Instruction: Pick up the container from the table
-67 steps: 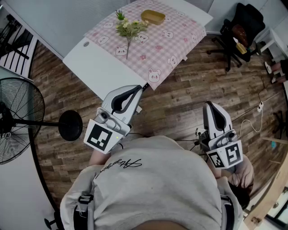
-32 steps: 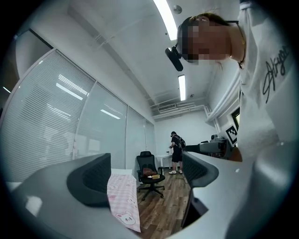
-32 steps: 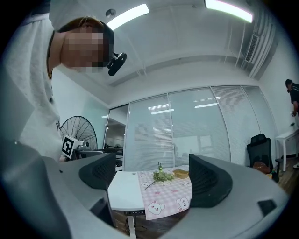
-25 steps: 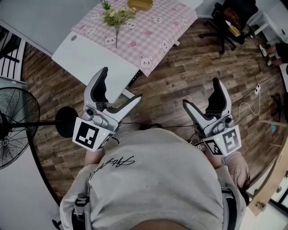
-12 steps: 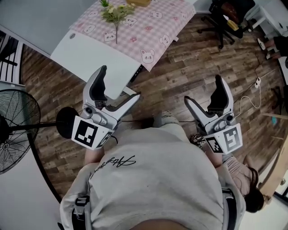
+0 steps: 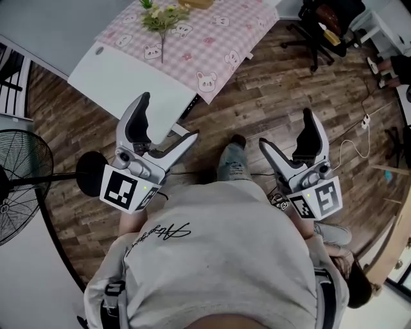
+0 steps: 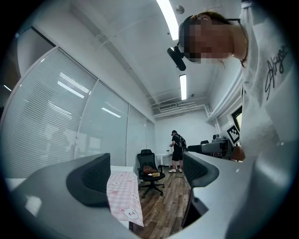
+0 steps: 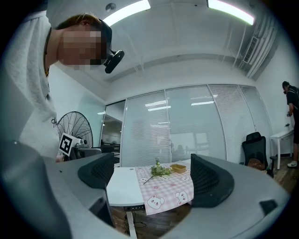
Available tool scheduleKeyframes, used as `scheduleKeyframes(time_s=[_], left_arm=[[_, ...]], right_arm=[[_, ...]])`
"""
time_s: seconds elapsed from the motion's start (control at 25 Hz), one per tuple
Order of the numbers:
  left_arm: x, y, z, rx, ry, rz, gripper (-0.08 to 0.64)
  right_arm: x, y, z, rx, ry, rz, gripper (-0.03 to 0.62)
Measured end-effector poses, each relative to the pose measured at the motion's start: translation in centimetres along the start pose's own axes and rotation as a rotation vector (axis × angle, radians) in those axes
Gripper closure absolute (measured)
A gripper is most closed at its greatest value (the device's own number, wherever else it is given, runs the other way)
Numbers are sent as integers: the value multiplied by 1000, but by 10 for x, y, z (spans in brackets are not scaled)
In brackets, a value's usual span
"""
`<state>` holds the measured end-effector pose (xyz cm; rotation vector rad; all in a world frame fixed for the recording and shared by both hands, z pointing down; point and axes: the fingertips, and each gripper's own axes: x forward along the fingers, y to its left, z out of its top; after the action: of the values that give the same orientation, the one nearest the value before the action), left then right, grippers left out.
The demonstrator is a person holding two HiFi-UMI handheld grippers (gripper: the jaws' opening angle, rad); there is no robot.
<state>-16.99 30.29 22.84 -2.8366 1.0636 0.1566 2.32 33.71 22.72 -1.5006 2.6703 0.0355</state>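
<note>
The yellow container (image 6: 196,3) is cut by the top edge of the head view, on the pink checked cloth (image 6: 205,45) of the white table (image 6: 128,77), beside a bunch of flowers (image 6: 160,16). In the right gripper view the container (image 8: 178,168) sits far off behind the flowers (image 8: 160,171). My left gripper (image 6: 170,115) is open and holds nothing, short of the table's near edge. My right gripper (image 6: 285,127) is open over the wooden floor, also with nothing in it. Both are well apart from the container.
A standing fan (image 6: 19,173) is at the left, with its base (image 6: 90,175) near my left gripper. An office chair (image 6: 327,26) stands right of the table. A cable (image 6: 359,138) lies on the floor. A person (image 7: 176,151) stands far down the room.
Both grippers, shut 2.7 s ago, now stand open. The person has stepped toward the table; a foot now shows between the grippers, and the container has slid to the top edge.
</note>
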Motion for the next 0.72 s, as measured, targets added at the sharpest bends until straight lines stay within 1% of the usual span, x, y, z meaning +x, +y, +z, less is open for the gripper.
scheduleKeyframes(time_s=[0.28,0.72], left_arm=[[35,13,-7,14,22,34,94],[98,44,-21,21,37,48,94]], right_arm=[[22,-43,-4,19,9,13,97],[74,-98,-18,16,27,55,97]])
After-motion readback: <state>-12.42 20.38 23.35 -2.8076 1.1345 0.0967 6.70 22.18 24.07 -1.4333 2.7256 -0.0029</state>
